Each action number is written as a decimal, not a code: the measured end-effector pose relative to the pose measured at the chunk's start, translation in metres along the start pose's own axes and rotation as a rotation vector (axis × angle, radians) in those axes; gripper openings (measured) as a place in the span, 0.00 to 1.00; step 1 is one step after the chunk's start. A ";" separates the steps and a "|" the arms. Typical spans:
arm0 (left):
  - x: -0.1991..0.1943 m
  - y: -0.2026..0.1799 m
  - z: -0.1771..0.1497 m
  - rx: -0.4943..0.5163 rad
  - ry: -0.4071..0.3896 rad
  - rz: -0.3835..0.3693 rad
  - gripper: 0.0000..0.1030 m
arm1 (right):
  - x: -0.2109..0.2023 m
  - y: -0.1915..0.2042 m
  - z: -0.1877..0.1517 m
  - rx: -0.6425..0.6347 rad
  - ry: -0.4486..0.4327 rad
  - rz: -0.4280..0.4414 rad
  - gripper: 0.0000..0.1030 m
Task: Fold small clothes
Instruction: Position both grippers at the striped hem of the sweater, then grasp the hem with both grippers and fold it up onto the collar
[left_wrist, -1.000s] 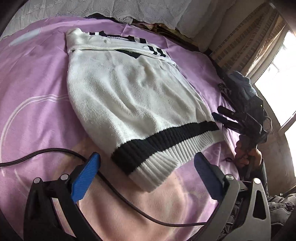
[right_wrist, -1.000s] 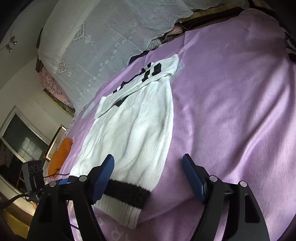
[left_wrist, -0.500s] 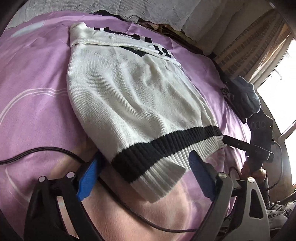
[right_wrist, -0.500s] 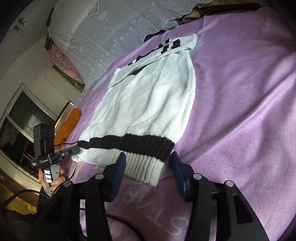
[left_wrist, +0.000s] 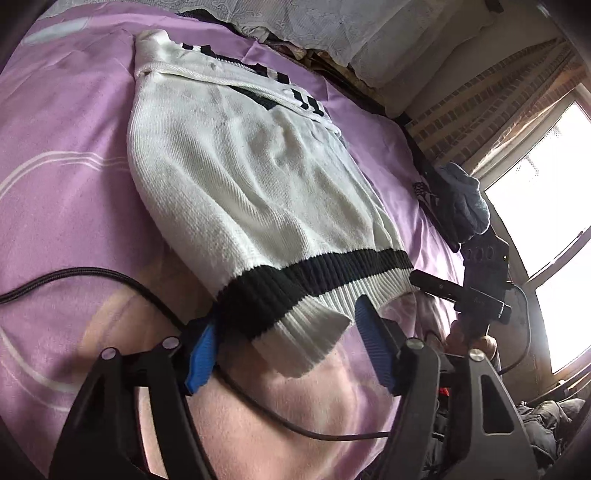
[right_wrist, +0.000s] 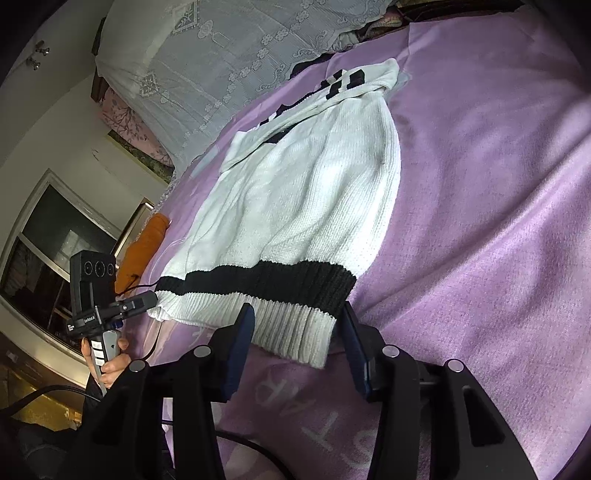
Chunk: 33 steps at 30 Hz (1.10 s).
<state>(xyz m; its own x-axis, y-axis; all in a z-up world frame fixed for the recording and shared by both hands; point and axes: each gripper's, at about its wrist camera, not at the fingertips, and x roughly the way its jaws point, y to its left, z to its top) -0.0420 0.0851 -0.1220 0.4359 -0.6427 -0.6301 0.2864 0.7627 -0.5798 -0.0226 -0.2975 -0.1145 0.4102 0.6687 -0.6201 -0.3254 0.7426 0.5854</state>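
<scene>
Two grippers sit at the near hem of a white knit sweater (left_wrist: 240, 192) that lies flat on a purple bed cover (left_wrist: 62, 177), its ribbed hem with a black band toward the cameras and its black-patterned collar end far up the bed.

From the left wrist view, the left gripper (left_wrist: 284, 345) has its blue-padded fingers (left_wrist: 373, 343) set either side of the hem's left corner and closing; one pad touches the black band, while the other stands clear of the cloth, so the corner is between them but not yet pinched. A black cable (left_wrist: 110, 278) runs across the cover beneath this gripper.

From the right wrist view, the right gripper (right_wrist: 297, 345) straddles the hem's right corner, its dark blue fingers (right_wrist: 240, 347) closing, both pads lying just against the white ribbing (right_wrist: 291, 325) with the cloth between them. A hand (right_wrist: 107, 365) holding the other gripper's handle shows at the left, near an orange cloth (right_wrist: 142, 240).
</scene>
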 end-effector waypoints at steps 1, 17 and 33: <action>0.001 0.003 0.003 -0.011 -0.008 -0.002 0.60 | 0.001 -0.001 0.001 0.004 0.000 0.005 0.44; -0.007 -0.001 0.015 0.016 -0.093 0.008 0.11 | -0.012 0.005 0.007 0.016 -0.081 0.038 0.15; -0.004 0.023 0.106 -0.042 -0.203 0.072 0.11 | 0.009 0.020 0.102 -0.001 -0.175 0.066 0.13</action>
<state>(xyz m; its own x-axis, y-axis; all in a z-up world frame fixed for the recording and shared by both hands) 0.0536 0.1129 -0.0780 0.6178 -0.5557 -0.5563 0.2146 0.7998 -0.5605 0.0619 -0.2811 -0.0549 0.5298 0.6994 -0.4798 -0.3578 0.6972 0.6212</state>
